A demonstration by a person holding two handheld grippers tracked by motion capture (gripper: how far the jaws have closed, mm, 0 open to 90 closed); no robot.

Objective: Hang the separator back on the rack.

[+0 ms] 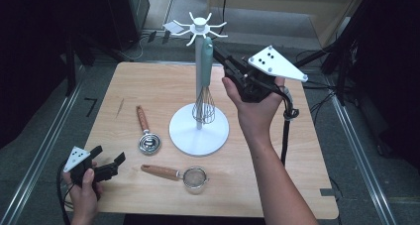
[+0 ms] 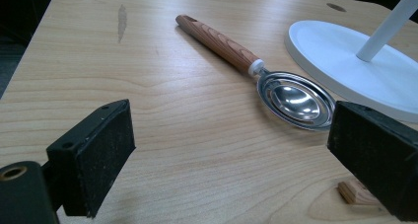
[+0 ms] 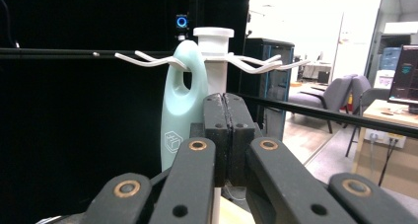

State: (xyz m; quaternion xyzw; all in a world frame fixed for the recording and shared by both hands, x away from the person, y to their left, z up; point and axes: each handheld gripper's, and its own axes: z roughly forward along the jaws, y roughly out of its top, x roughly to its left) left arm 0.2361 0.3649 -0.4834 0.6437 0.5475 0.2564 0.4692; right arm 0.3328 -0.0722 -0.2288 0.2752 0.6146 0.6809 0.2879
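- While my right gripper (image 1: 221, 55) hangs up beside the white rack (image 1: 199, 131), its jaws are pressed flat together with nothing between them; in the right gripper view the closed pads sit just in front of the rack's post.
- I see the whisk (image 1: 205, 81) hanging from one of the rack's top hooks by the loop in its pale green handle (image 3: 181, 105), wire end down, close to the post and just above the round base.
- I cannot tell whether my shut jaw tips touch the handle; they are right beside it, on the side towards my right hand (image 1: 257, 108).
- My left gripper (image 1: 107, 163) rests low at the near-left corner of the table (image 1: 148, 81), jaws spread wide and empty, with bare wood between them in the left gripper view.
- Ahead of those open jaws lies the egg separator (image 2: 276, 83), wooden handle pointing away, its steel bowl just beside the rack's base rim.
- I see the small strainer (image 1: 194, 176) lying near the front edge, its handle end close to my left gripper's jaw.
- Open board runs along the left and far sides; the right side is bare too, under my right forearm.
- Round the table's edges it drops to the floor, with dark stands and cables close on the right.
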